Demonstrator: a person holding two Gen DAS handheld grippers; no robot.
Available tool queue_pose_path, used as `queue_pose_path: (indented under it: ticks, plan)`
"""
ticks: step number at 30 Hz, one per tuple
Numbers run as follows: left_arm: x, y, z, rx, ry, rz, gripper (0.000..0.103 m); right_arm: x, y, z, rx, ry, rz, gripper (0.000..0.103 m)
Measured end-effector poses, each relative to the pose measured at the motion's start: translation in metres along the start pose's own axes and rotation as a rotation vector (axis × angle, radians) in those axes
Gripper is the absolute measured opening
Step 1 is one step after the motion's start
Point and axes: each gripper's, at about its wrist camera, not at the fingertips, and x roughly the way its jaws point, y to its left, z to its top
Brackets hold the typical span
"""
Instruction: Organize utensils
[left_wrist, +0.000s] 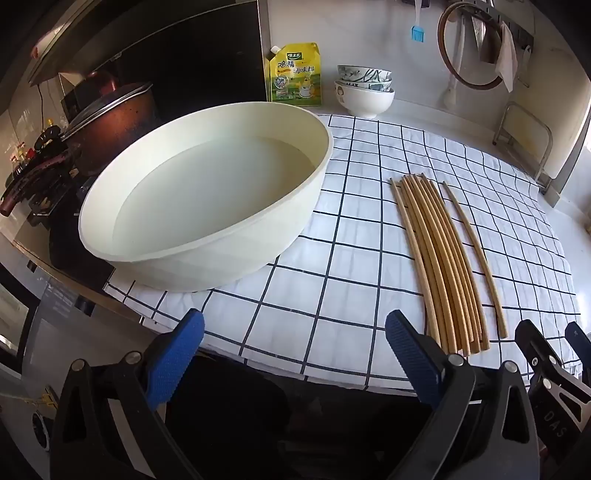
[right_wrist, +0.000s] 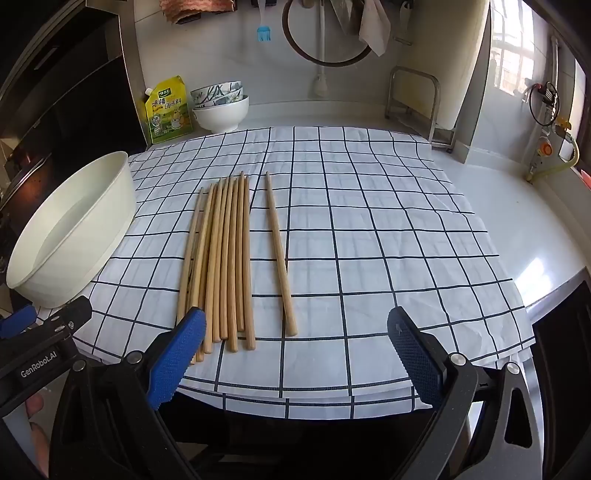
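Observation:
Several wooden chopsticks (right_wrist: 225, 258) lie side by side in a bundle on a white checked cloth (right_wrist: 369, 240). One single chopstick (right_wrist: 280, 254) lies apart to their right. The bundle (left_wrist: 439, 258) and the single chopstick (left_wrist: 476, 258) also show in the left wrist view. A large cream basin (left_wrist: 207, 192) holding water stands on the cloth's left side; it also shows in the right wrist view (right_wrist: 74, 236). My left gripper (left_wrist: 295, 354) is open and empty at the cloth's near edge. My right gripper (right_wrist: 295, 350) is open and empty, just short of the chopsticks' near ends.
Stacked bowls (left_wrist: 364, 90) and a yellow seasoning pouch (left_wrist: 295, 74) stand at the back wall. A dark pot (left_wrist: 110, 122) sits on the stove at left. A metal rack (right_wrist: 417, 107) stands at the back right. A round board (right_wrist: 325, 33) and a blue brush (right_wrist: 263, 33) hang on the wall.

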Motion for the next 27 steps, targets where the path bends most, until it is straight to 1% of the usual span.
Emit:
queue_pose_path:
  ticks: [6,8,9,27]
  plan:
    - [0.0011,0.0046,0.0027,0.006,-0.001,-0.001,0.097,0.0009,-0.0009,0.0004,0.003,0.001,-0.004,0.094]
    - [0.0026,0.0065,0.0037,0.008,0.002,-0.002,0.097,-0.0047,-0.0007,-0.002,0.002,-0.001,-0.003,0.094]
    - [0.0,0.0004,0.0004,0.011,-0.002,0.006,0.097,-0.0054,-0.0011,-0.0028,0.003,0.002,-0.005,0.094]
    - [-0.0007,-0.0006,-0.0006,0.013,0.0,0.007,0.097,-0.0006,-0.0004,-0.0001,0.009,-0.001,-0.01,0.094]
